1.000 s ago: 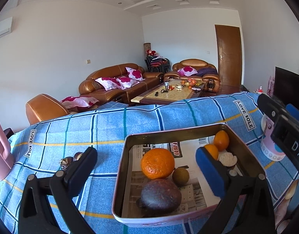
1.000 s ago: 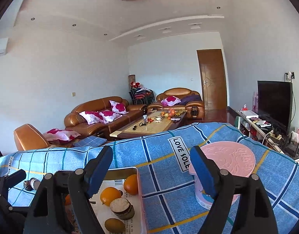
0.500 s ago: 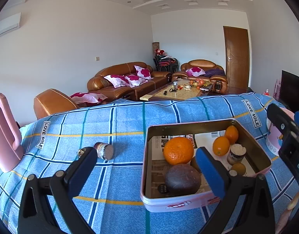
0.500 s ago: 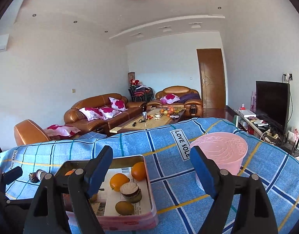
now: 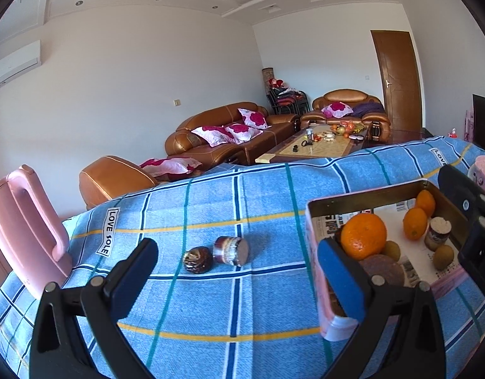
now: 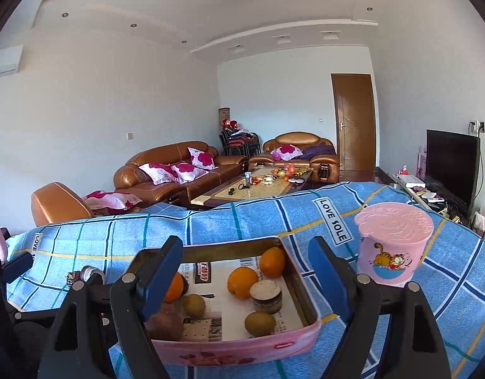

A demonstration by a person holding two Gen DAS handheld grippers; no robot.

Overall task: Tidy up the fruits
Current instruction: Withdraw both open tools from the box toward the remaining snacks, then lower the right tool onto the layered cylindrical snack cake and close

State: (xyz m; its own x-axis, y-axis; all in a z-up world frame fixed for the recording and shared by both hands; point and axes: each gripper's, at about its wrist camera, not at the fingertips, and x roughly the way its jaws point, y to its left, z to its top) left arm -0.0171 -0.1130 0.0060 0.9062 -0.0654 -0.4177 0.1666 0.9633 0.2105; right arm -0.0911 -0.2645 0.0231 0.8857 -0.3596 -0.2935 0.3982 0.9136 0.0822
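A pink-walled tin tray (image 6: 236, 350) lined with newspaper holds oranges (image 6: 242, 282), kiwis (image 6: 260, 323), a dark round fruit (image 6: 164, 325) and a cut brown cylinder piece (image 6: 267, 292). My right gripper (image 6: 245, 243) is open just before the tray, with nothing between its fingers. In the left wrist view the tray (image 5: 315, 252) sits at the right, with a large orange (image 5: 364, 236) in it. A dark brown round item (image 5: 197, 259) and a second cut cylinder piece (image 5: 231, 250) lie on the blue checked cloth. My left gripper (image 5: 236, 248) is open short of them.
A pink kettle (image 5: 24, 224) stands at the table's left end. A pink lidded cup (image 6: 394, 246) with a cartoon cat stands right of the tray. Beyond the table's far edge are brown sofas, a coffee table and a television.
The left view has swung left: the tray slid to the right and the two loose items came between the fingers. The right view has pulled back, bringing the whole tray and cup into sight.
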